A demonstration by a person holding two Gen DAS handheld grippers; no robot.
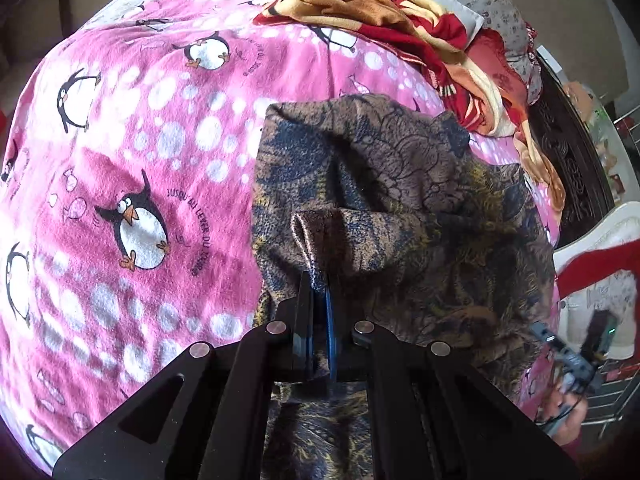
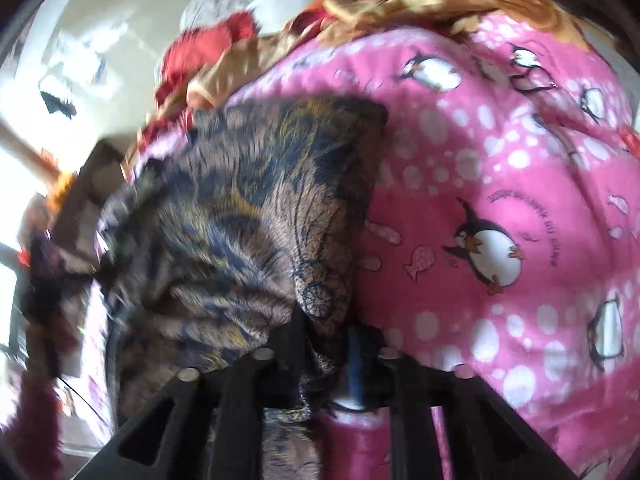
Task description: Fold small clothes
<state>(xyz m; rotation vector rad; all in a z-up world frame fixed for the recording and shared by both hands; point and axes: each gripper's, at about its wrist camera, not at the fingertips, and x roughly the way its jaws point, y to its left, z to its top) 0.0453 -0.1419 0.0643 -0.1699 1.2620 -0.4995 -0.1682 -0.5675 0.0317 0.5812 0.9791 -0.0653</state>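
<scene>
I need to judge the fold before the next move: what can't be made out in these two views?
- Right wrist view: the brown patterned garment is motion-blurred; its left edge is unreadable.
- Right claw: cloth lies between the pads, but blur and folds hide whether they press it.
- Left wrist view: the garment's near end is hidden under the left claw, which pinches a fold.
- What kind of garment it is: not discernible.
- Penguin blanket: cut off by both frames.

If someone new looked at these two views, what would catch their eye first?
The bright pink penguin blanket fills both views. On it lies a dark brown patterned garment, a fold of it pinched in the shut left gripper. A red and gold blanket heap sits crumpled beyond.
</scene>
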